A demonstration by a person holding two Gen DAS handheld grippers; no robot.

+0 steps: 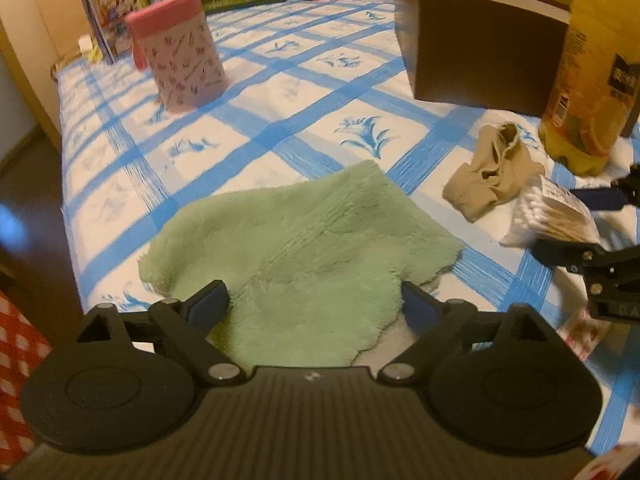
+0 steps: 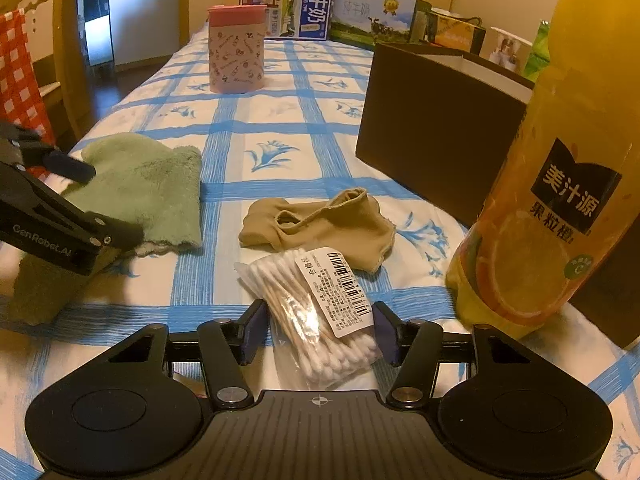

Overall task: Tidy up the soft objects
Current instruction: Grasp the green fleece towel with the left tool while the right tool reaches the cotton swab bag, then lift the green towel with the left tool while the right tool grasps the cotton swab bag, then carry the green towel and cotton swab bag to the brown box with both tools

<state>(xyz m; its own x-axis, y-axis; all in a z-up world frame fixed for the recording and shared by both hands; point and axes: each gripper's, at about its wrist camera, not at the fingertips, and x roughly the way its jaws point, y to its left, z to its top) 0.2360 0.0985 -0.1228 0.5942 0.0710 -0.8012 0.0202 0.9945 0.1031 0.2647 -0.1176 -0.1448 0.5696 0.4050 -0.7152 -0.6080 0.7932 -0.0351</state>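
Note:
A fluffy green towel [image 1: 304, 232] lies rumpled on the blue-checked tablecloth [image 1: 280, 128]. My left gripper [image 1: 315, 294] stands wide open over its near edge, one finger on each side, pads clear of the cloth. The right wrist view shows that towel [image 2: 152, 184] with the left gripper [image 2: 100, 200] above it. A beige sock [image 2: 332, 224] lies crumpled mid-table. Just in front of it, a bag of cotton swabs [image 2: 316, 304] sits between the pads of my right gripper [image 2: 319, 312], which press on its sides. The left wrist view shows the bag [image 1: 548, 216] and the sock [image 1: 492, 172].
A dark open box [image 2: 432, 132] stands right of the sock, an orange juice bottle [image 2: 540, 200] close by my right gripper. A pink lidded canister [image 2: 236, 52] stands farther back, milk cartons [image 2: 288, 4] behind it. A red-checked cloth [image 2: 16, 72] hangs off the table's left edge.

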